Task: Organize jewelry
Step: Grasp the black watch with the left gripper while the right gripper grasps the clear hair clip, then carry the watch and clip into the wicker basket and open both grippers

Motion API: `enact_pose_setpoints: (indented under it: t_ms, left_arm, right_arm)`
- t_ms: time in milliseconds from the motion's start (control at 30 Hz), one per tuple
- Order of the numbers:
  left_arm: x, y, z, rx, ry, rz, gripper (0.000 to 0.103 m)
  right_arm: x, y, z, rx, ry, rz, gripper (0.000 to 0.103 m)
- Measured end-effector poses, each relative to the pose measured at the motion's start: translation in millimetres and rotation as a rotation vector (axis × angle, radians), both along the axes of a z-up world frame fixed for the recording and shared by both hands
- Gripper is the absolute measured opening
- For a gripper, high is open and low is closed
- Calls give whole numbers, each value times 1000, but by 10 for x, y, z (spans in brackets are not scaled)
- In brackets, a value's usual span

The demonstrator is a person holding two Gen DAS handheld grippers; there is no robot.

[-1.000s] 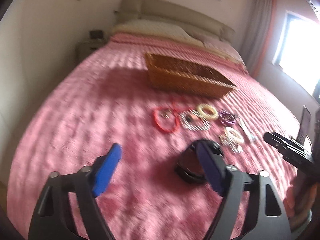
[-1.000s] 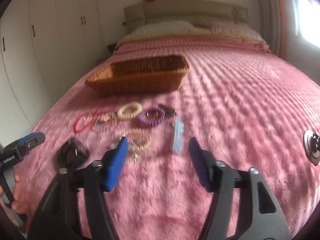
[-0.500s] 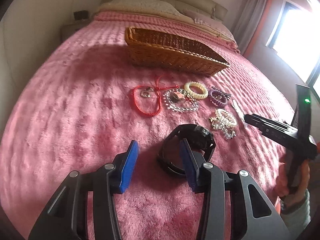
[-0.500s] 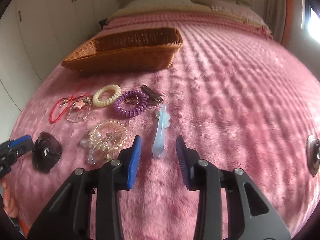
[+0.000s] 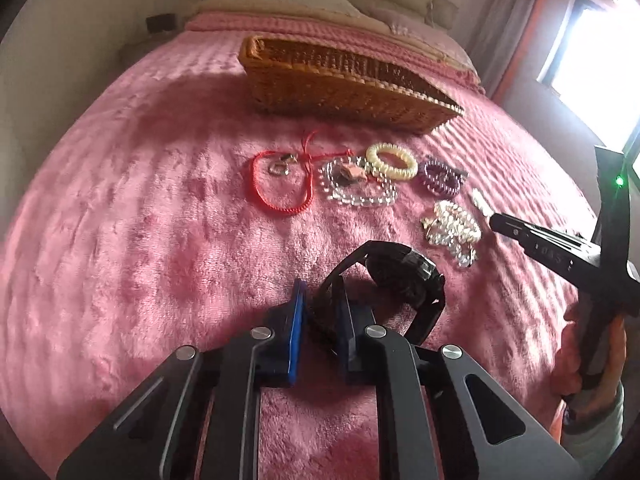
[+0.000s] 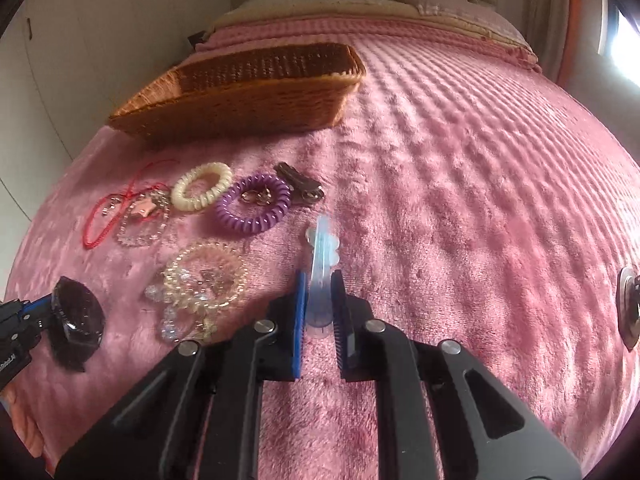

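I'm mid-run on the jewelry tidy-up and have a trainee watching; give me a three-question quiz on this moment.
1. True or false: the wicker basket already holds a bracelet.
2. Which item is the right gripper closed on? A) the purple coil bracelet B) the pale blue hair clip C) the red cord bracelet
3. Fill in: the left gripper is shut on the strap of the black ____.

Key:
1. False; no jewelry shows inside it, and every piece in view lies on the pink blanket.
2. B; its jaws have just closed on the clip's near end.
3. Watch; those jaws have also just closed, with the strap between them.
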State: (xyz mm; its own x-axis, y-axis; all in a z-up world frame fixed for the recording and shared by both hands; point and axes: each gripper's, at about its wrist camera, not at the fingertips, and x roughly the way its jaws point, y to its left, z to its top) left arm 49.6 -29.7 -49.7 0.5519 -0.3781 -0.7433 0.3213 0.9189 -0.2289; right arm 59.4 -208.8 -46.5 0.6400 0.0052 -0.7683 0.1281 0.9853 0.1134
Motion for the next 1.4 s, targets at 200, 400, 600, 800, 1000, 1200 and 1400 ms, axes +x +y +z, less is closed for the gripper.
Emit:
enact_pose_setpoints:
  t_ms: [200,400,600,800,1000,1200,1400]
  left_arm:
    - [-90,88,203,-58,-63,37,11]
    - [-19,70,390,-55,-103,41,11]
    - [-40,25,253,-21,-79,32,11]
    - [-61,22,220,-30,-74,22,12]
    - [-84,21,244,-32,-84,18,12]
    - [-58,39,372,-52,-106,19,12]
    - [253,-36,791,-68,-177,21,12]
  right_arm:
    - [-131,21,153,9,-44,14,11]
    - [-123,53,210,-16,-36,28,11]
    - [-173,51,-55,7,56,67,11]
    - [-73,29,-64,19,93,69,29]
    - [57,68,-91,-8,125,75,10]
    - [-88,83,171,1,31,86,10]
    - [109,152,797,6,-128,107,10]
